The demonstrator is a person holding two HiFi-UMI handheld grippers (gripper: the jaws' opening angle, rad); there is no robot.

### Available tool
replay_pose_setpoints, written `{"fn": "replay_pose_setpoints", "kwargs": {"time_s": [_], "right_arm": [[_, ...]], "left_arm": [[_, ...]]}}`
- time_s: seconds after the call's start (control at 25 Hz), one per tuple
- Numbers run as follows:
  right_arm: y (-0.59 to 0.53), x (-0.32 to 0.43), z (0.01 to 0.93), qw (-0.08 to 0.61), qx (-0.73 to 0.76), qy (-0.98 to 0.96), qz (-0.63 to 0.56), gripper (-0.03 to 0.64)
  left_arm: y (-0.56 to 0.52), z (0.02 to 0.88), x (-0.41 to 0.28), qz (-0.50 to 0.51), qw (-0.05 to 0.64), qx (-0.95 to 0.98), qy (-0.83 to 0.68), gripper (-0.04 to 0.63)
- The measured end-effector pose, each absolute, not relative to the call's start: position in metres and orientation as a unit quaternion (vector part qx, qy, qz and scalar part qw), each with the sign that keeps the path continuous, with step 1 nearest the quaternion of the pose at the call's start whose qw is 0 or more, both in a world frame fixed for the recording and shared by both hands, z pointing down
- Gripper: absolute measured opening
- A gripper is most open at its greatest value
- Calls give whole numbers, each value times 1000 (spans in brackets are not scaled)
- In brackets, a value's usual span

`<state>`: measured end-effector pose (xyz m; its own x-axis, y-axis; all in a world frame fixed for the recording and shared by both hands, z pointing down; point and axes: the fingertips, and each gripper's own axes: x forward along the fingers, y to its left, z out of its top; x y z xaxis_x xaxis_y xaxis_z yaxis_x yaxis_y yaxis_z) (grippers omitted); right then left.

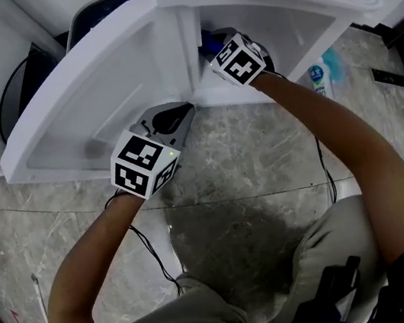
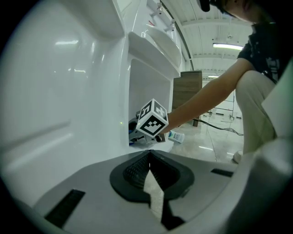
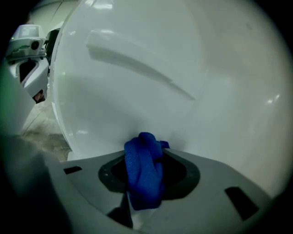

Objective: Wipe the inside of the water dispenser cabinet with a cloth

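Observation:
The white water dispenser cabinet [image 1: 294, 24] stands with its door [image 1: 90, 99] swung wide to the left. My right gripper [image 1: 216, 44] reaches inside the cabinet, shut on a bunched blue cloth [image 3: 144, 171] whose tip touches the white inner wall [image 3: 183, 82]. A bit of the blue cloth [image 1: 209, 39] shows beside the marker cube in the head view. My left gripper [image 1: 175, 119] is shut with nothing in it, close against the inner face of the door [image 2: 55, 105] near its lower edge. From the left gripper view the right gripper's cube [image 2: 152, 119] shows in the cabinet opening.
A small bottle with a blue label [image 1: 317, 76] lies on the marble floor to the right of the cabinet. A black cable [image 1: 148, 243] trails across the floor by my knees. A dark round bin [image 1: 25, 80] sits behind the door.

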<state>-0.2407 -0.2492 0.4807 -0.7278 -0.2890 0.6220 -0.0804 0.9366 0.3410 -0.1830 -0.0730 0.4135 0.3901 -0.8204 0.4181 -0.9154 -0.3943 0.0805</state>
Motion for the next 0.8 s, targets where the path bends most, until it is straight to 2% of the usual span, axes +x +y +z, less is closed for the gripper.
{"fn": "replay_pose_setpoints", "kwargs": {"time_s": [0.56, 0.8], "right_arm": [[-271, -249, 480, 359, 121, -918, -120, 114], [-276, -246, 431, 268, 153, -950, -39, 114]], "left_arm": [[-51, 418, -175, 171, 161, 828, -509, 8], [-69, 404, -161, 158, 156, 839, -497, 8]]}}
